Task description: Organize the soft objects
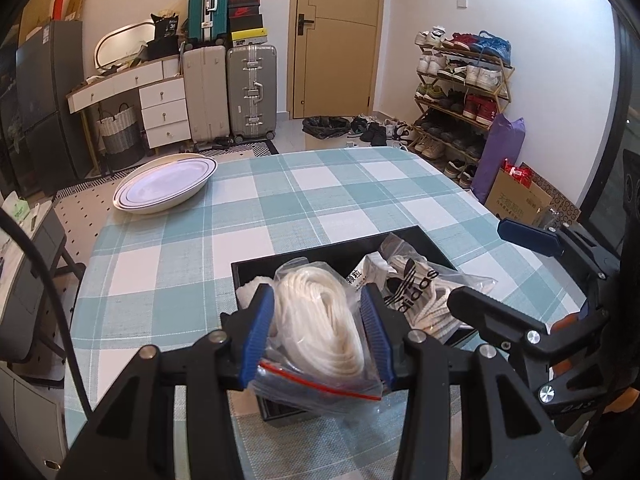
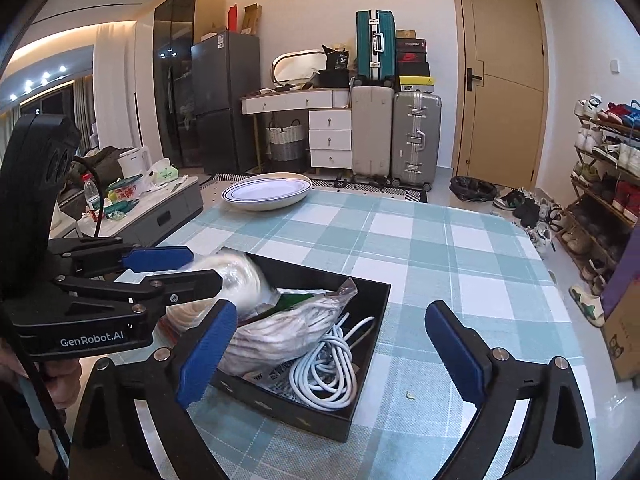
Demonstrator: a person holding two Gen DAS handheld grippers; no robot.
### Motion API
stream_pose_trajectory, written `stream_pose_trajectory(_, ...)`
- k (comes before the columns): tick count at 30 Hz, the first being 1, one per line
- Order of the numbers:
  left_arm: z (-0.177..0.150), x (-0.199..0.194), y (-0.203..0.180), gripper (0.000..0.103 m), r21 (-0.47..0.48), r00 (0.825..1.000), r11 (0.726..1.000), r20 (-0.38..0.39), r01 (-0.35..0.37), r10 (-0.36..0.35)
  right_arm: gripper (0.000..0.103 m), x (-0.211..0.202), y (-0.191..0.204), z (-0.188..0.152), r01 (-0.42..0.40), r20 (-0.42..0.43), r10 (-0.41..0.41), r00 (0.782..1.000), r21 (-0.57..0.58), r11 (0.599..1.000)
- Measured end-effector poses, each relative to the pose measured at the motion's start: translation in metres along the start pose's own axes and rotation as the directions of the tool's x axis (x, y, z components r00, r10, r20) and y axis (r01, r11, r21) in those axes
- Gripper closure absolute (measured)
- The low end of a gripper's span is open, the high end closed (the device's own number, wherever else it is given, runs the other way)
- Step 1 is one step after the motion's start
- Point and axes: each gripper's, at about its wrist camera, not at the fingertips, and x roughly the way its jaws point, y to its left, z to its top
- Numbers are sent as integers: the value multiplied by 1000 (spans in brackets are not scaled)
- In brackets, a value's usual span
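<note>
On the far left of the checked tablecloth (image 1: 320,200) a white oval plate (image 1: 166,186) sits near the table edge, well apart from everything else, so it looks like a free spot rather than part of the step in hand.

Nearer and toward the middle, the black tray (image 2: 360,364) serves as the collecting place for the soft things. The left gripper (image 1: 318,334) is clamped on a clear zip bag of white cord (image 1: 320,320), its blue pads pressing the bag's sides from left and right. The bag hangs over the tray's near left corner, which suggests it is being either lowered in or lifted out; the frames alone don't tell which.

Just right of it in the tray lies a second clear bag with white laces and a printed label (image 1: 416,292), and beside that a loose coil of white cable (image 2: 328,372) rests against the tray's near wall.

Farthest right, the right gripper (image 2: 332,356) has its jaws wide apart and holds nothing. It hovers over the tray's near edge, its left finger just beside the lace bag, probably free to pick or steady the next item.
</note>
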Motion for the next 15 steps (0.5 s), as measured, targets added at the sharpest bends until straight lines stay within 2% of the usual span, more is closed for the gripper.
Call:
stream_pose_trajectory(1, 0, 0, -2, 58, 9, 1000, 1000, -3, -5, 5, 6, -1, 0, 0, 0, 0, 0, 1000, 0, 1000)
stream_pose_trajectory(2, -1, -1, -4, 53, 15, 1000, 1000, -5, -6, 6, 6, -2, 0, 0, 0, 1, 0, 1000, 1, 1000)
stream_pose_trajectory(3, -1, -2, -5, 42, 21, 1000, 1000, -3, -4, 4, 5, -3, 0, -1, 1, 2, -1, 1000, 1, 1000)
stream_pose_trajectory(6, -4, -15, -6, 22, 32, 999, 999, 38, -13, 11, 2, -8, 0, -2, 0, 5, -1, 1000, 4, 1000)
stream_pose_trajectory(7, -6, -20, -6, 18, 35, 998, 999, 55, -28, 26, 1, -10, 0, -3, -1, 9, 1, 1000, 4, 1000)
stream_pose_trajectory(9, -9, -29, -4, 4, 35, 995, 997, 81, -68, 65, 1, -13, 1, -4, -20, 14, 20, 1000, 5, 1000)
stream_pose_trajectory(11, -13, -36, 1, 0, 15, 993, 998, 100, -69, 67, 1, -20, 2, -7, -27, 26, 27, 999, 5, 1000)
stream_pose_trajectory(15, -23, -45, 9, 0, -34, 991, 997, 113, -71, 75, 1, -31, 5, -12, -42, 40, 42, 998, 7, 999)
